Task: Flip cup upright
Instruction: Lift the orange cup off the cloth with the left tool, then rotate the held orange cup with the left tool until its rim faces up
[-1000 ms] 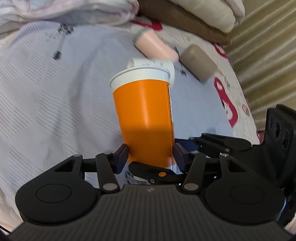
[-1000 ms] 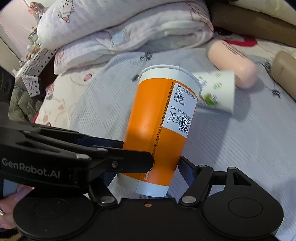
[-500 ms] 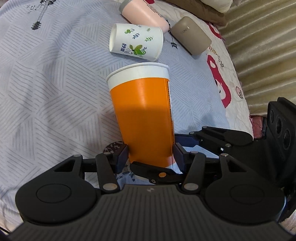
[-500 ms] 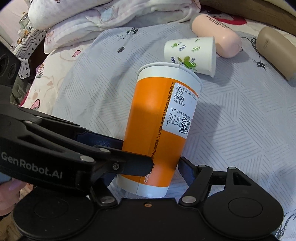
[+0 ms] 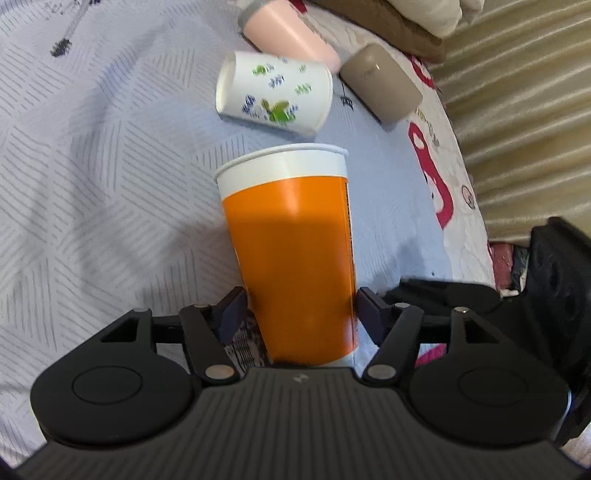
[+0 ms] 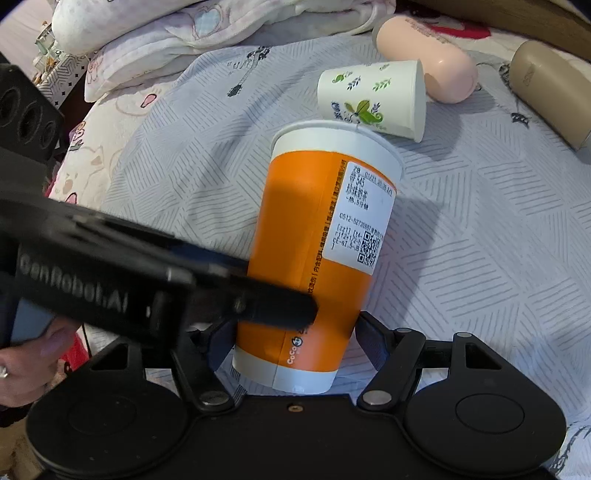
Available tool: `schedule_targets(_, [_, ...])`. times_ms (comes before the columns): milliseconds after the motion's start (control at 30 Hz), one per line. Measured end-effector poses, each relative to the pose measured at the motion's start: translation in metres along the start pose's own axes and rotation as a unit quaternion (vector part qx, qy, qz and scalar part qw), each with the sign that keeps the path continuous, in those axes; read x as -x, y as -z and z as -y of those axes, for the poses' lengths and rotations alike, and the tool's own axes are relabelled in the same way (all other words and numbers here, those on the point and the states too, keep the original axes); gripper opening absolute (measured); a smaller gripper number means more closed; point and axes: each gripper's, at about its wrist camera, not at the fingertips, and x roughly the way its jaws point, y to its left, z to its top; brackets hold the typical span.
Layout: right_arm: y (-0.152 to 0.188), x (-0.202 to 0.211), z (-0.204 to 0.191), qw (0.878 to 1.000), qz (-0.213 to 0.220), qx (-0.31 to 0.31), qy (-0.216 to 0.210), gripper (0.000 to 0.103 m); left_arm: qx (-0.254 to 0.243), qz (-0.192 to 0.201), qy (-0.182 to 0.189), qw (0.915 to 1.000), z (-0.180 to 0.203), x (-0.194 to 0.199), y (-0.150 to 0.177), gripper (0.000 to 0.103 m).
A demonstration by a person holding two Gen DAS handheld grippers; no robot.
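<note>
An orange paper cup (image 5: 291, 251) with a white rim and a printed label stands mouth up, held by its lower body over the grey patterned bedspread (image 5: 92, 177). It also shows in the right wrist view (image 6: 325, 251). My left gripper (image 5: 299, 314) is shut on the cup, one pad on each side. My right gripper (image 6: 295, 345) is also shut on the cup's lower part. The left gripper's body (image 6: 110, 280) crosses the right wrist view from the left.
A white floral paper cup (image 5: 273, 92) lies on its side beyond the orange cup. A pink bottle (image 5: 288, 33) and a tan bottle (image 5: 380, 81) lie behind it. Folded bedding (image 6: 184, 37) is piled at the far left. A curtain (image 5: 517, 110) hangs at the right.
Both grippers have tipped and moved with the orange cup still held. The lying cups and bottles now appear closer and larger beyond its rim. The grips have not changed.
</note>
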Motion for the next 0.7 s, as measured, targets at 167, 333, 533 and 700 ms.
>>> schedule_targets(167, [-0.002, -0.005, -0.004, 0.999, -0.017, 0.037, 0.020, 0.085, -0.006, 0.018, -0.001, 0.9998, -0.003, 0.004, -0.005, 0.066])
schedule_targets(333, [-0.018, 0.008, 0.003, 0.999, -0.006, 0.035, -0.012, 0.090, -0.004, 0.029, -0.002, 0.9996, -0.007, 0.005, -0.014, 0.069])
schedule_targets(533, [-0.045, 0.007, 0.021, 0.999, -0.014, 0.027, -0.028, 0.092, -0.003, 0.032, 0.009, 0.9994, -0.014, 0.005, -0.019, 0.069])
schedule_targets(700, [-0.055, -0.005, 0.032, 0.998, -0.006, 0.024, -0.052, 0.079, 0.007, 0.033, 0.024, 0.9991, -0.018, 0.003, -0.021, 0.066])
